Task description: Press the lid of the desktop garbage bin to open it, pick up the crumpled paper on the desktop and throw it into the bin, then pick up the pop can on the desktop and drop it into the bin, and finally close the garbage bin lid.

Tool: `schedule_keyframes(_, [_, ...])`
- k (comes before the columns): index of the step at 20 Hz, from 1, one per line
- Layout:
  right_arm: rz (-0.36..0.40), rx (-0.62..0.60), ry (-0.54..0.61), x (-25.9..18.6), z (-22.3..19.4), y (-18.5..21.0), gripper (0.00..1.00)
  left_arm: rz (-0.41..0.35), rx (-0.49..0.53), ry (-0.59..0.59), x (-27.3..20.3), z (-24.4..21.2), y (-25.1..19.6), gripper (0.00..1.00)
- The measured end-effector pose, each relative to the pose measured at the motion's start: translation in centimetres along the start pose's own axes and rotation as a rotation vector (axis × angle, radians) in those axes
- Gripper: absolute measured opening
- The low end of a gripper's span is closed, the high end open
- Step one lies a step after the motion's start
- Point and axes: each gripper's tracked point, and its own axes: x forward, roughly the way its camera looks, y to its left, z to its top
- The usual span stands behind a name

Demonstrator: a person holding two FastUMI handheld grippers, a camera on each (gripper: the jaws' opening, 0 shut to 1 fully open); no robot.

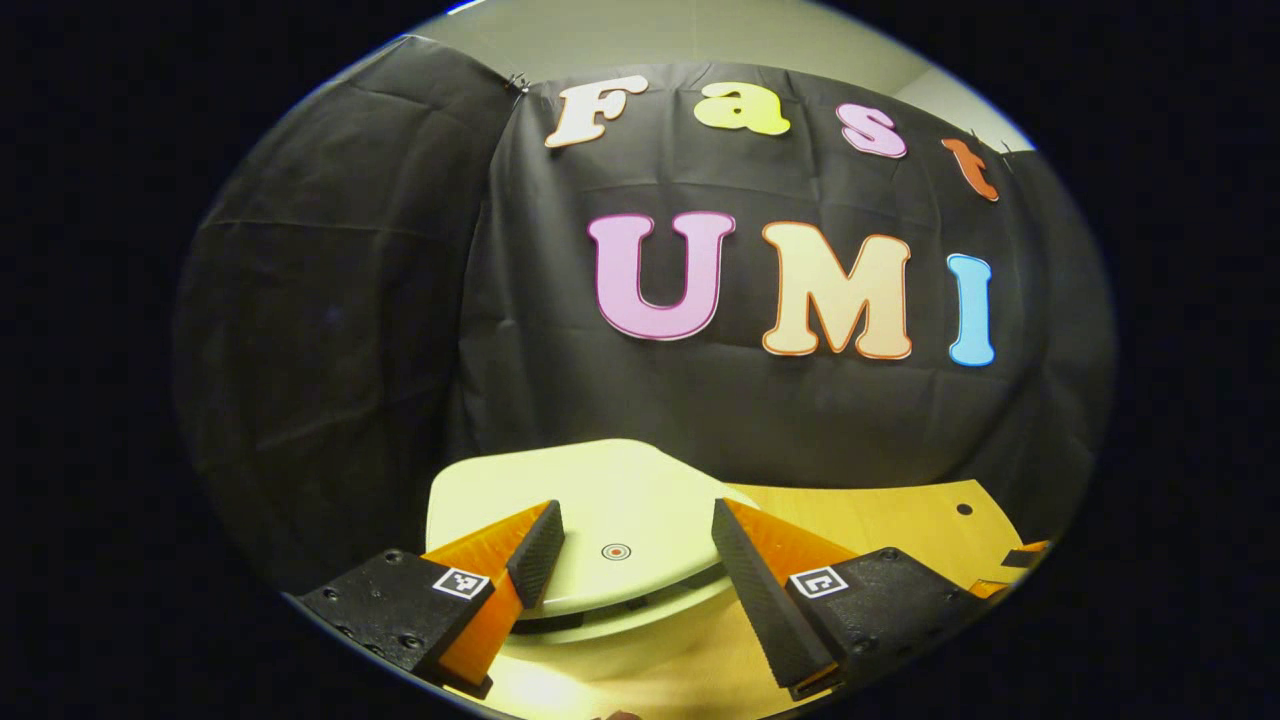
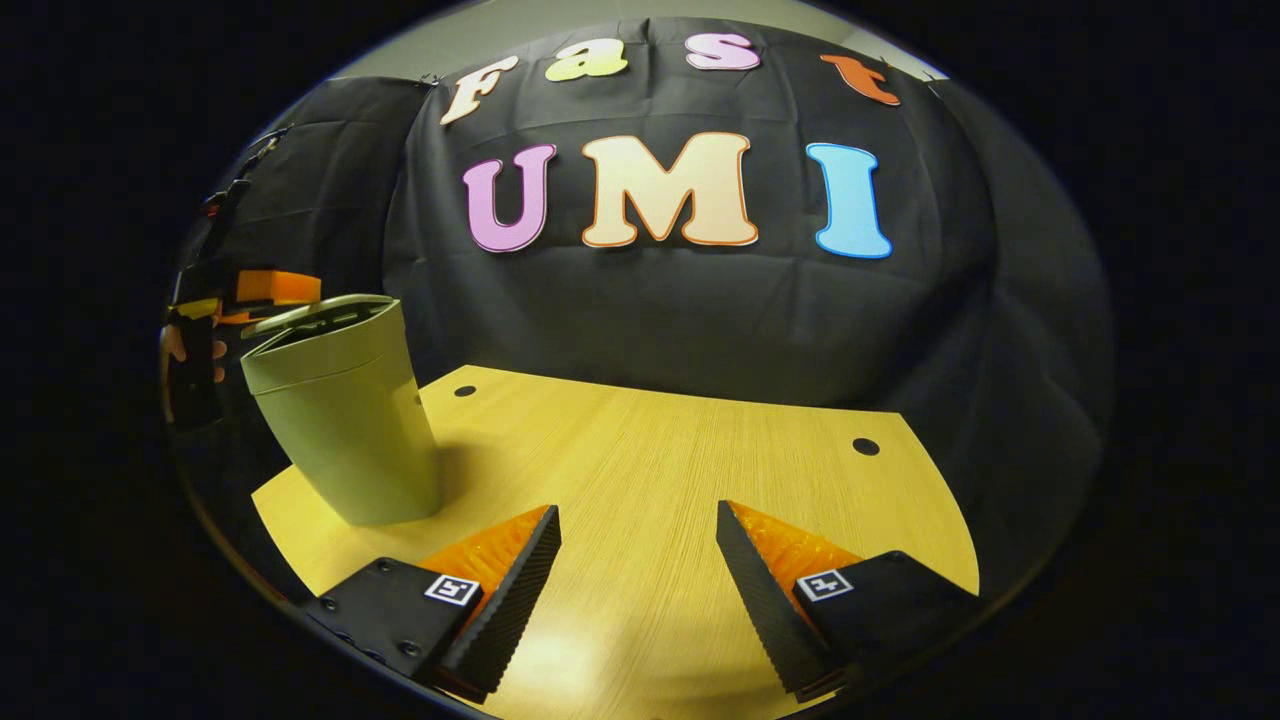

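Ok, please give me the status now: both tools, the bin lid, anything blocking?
Left tool open, poised over the bin lid. Right tool open, empty, above the table. Bin upright, lid not fully shut. Nothing blocking.

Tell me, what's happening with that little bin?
A person holds a gripper in each hand. The left gripper hangs open just above the lid of the garbage bin, which stands on the wooden table. In the right gripper view the lid looks slightly ajar. The right gripper is open too, over bare table, holding nothing.
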Motion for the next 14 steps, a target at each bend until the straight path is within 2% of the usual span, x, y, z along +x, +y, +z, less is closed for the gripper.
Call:
schedule_keyframes(4, [0.004,-0.006,0.004,0.2,0.0,0.4,0.99,0.003,0.039,-0.011,-0.1,-1.1,0.1,0.92])
schedule_keyframes(7, [0.007,-0.007,0.014,0.4,-0.3,0.6,0.99,-0.011,0.013,-0.015,-0.1,-1.4,0.2,0.92])
schedule_keyframes(9, [0.016,-0.007,0.010,0.3,-0.3,1.1,0.99,0.005,0.056,0.019,0.2,-2.4,0.3,0.94])
schedule_keyframes(11, [0.025,-0.014,-0.004,0.1,-0.1,1.6,0.99,0.013,0.003,0.010,0.0,-2.4,0.5,0.96])
schedule_keyframes(14, [0.037,0.009,-0.022,-0.1,0.5,1.8,0.99,-0.004,0.025,-0.067,-0.1,-1.5,-0.3,0.94])
